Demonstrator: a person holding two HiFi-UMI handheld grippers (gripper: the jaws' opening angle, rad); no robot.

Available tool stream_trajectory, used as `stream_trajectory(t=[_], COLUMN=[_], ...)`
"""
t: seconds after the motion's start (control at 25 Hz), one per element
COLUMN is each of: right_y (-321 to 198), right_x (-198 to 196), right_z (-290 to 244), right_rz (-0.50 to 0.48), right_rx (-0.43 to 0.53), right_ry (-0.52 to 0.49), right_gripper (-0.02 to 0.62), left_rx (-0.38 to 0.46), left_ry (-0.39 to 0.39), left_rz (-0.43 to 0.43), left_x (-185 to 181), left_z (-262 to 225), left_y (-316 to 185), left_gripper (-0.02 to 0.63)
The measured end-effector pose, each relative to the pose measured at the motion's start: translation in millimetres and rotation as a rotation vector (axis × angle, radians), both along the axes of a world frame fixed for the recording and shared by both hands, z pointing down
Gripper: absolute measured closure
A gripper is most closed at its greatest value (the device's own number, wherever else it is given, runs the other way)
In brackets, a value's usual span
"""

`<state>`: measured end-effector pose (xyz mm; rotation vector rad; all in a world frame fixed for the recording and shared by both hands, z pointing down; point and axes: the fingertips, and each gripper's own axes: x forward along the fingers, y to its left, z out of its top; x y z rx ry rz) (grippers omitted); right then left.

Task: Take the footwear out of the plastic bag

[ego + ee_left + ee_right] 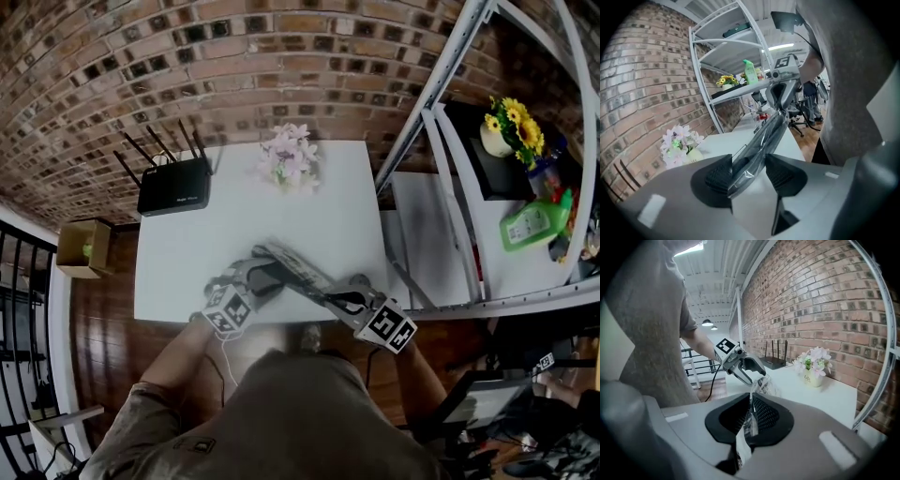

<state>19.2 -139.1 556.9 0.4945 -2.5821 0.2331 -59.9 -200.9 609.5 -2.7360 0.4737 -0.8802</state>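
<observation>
A clear plastic bag (298, 269) with dark footwear (765, 136) inside stretches between my two grippers above the white table's (187, 253) front edge. My left gripper (749, 176) is open; the bag (754, 157) runs through the gap between its ribbed pads (718, 176), which stand apart. In the head view that gripper (258, 281) is at the bag's left end. My right gripper (751, 420) is shut on the bag's thin edge (752, 404) and holds the other end (336, 298). The right gripper view shows the left gripper (743, 367) at the bag's far end (765, 386).
A black router (174, 187) and a pot of pink flowers (291, 157) stand at the table's back. A white metal shelf (441, 141) with a green bottle (530, 225) and yellow flowers (511, 127) rises at the right. A cardboard box (82, 248) sits on the floor at the left.
</observation>
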Motion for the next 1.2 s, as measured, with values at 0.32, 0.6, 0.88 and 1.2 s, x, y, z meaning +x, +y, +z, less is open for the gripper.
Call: stream_trajectory(t=[0.32, 0.6, 0.88, 1.2], right_y=[-18.2, -41.6, -66.3, -53.3], right_x=[21.0, 23.8, 43.2, 52.1], right_z=[1.2, 3.8, -10.5, 18.6], right_rz=[-0.008, 0.025, 0.149, 0.076], right_rx=[-0.037, -0.029, 0.038, 0.045], right_ry=[-0.045, -0.084, -0.159, 0.004], right_gripper=[0.565, 0.51, 0.484, 0.58], left_rx=[0.034, -0.008, -0.041, -0.046], left_ry=[-0.065, -0.041, -0.04, -0.07], left_rz=[0.067, -0.03, -0.158, -0.228], left_x=[15.8, 2.8, -29.7, -57.9], left_z=[-4.2, -18.4, -22.2, -17.1], left_y=[-1.3, -16.8, -32.9, -35.7], left_gripper=[0.585, 0.603, 0.603, 0.603])
